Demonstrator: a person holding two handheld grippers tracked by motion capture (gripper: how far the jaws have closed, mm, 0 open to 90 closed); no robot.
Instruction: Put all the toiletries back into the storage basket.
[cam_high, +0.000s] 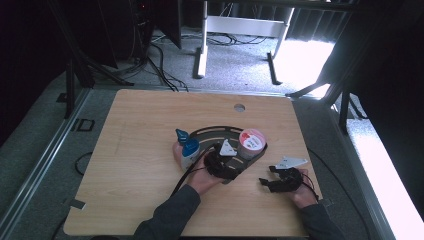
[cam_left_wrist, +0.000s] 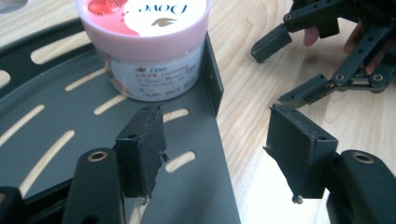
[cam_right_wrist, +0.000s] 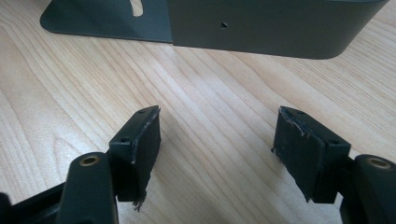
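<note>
Two grippers work near the table's (cam_high: 150, 115) front edge. The left gripper (cam_left_wrist: 215, 154) hovers with jaws wide, holding nothing, straddling the right wall of the dark slotted tray (cam_left_wrist: 56, 121). The Dove jar (cam_left_wrist: 144, 42) stands in the tray's right corner. The right gripper (cam_right_wrist: 217, 154), equally wide and empty, hangs over bare wood just beside the tray.

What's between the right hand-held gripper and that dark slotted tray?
Bare wooden table, nothing else: the right gripper view shows open grain from the right hand-held gripper to the tray.
</note>
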